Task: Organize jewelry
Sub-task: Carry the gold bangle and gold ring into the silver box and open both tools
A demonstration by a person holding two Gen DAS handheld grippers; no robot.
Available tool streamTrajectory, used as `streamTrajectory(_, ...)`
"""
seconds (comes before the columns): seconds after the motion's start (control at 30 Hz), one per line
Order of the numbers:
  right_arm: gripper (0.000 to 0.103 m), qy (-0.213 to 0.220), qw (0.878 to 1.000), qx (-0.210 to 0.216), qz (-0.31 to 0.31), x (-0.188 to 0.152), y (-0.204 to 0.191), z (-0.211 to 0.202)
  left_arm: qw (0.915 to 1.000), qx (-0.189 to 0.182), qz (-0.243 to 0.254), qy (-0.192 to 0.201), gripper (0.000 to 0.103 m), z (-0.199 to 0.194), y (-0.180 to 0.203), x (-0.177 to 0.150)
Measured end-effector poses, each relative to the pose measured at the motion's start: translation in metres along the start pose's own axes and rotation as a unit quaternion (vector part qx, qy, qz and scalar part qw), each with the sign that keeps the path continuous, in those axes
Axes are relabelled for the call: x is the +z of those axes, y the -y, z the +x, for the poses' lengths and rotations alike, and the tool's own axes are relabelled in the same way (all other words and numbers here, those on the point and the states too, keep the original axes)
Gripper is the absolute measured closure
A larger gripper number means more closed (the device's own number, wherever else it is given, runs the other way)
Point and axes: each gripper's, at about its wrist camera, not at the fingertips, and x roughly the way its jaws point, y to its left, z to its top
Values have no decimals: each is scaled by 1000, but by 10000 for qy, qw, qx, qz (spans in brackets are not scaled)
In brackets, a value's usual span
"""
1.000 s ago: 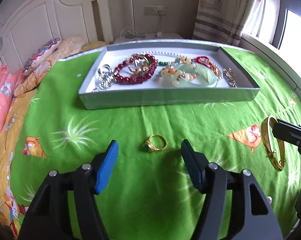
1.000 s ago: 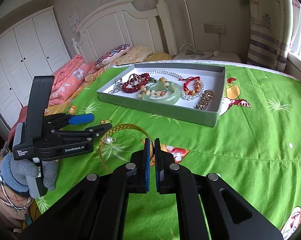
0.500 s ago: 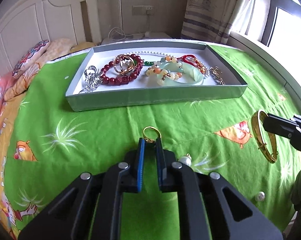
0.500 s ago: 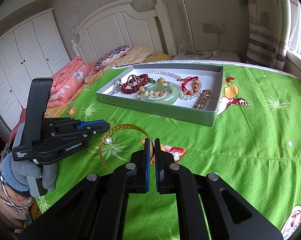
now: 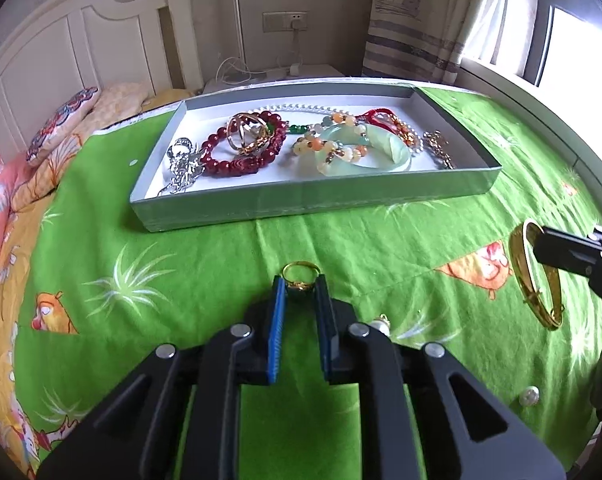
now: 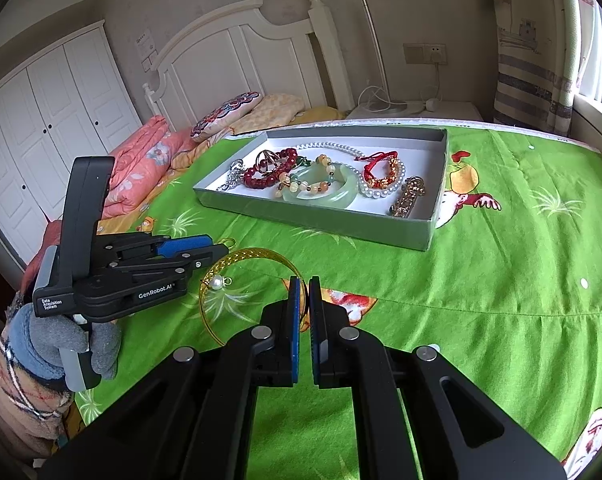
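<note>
My left gripper [image 5: 299, 286] is shut on a small gold ring [image 5: 301, 274] and holds it just above the green bedspread. My right gripper [image 6: 302, 286] is shut on a gold bangle [image 6: 237, 260], which also shows at the right of the left wrist view [image 5: 521, 264]. The grey jewelry tray [image 5: 301, 200] lies ahead with a red bead bracelet [image 5: 237, 164], a jade bangle [image 5: 381, 152], pearls and several other pieces. In the right wrist view the tray [image 6: 321, 220] lies ahead and the left gripper [image 6: 217, 246] is at the left.
A pearl earring [image 6: 217, 282] lies on the bedspread by the bangle, also seen in the left wrist view [image 5: 381, 326]. Another small pearl [image 5: 529, 396] lies at the lower right. Pillows [image 5: 61, 124] and the headboard [image 5: 81, 52] are beyond the tray.
My left gripper closed on the gold ring and lifted it slightly, moving toward the tray. My right gripper still holds the gold bangle, almost unmoved.
</note>
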Motion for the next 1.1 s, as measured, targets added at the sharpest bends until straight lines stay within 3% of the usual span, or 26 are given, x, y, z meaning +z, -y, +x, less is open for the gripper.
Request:
streamTrajectory(0.47, 97, 96, 9996, -48, -254, 22, -8, 1, 9993, 7, 72, 369, 88, -23, 1, 22)
streamTrajectory(0.8, 97, 115, 9993, -290, -182, 62, 16, 22, 9984, -24, 174, 529, 88, -15, 7, 69)
streamTrajectory(1.1, 97, -20, 9983, -587, -21, 104, 52, 59, 9986, -106, 230, 471, 88, 19, 14, 117)
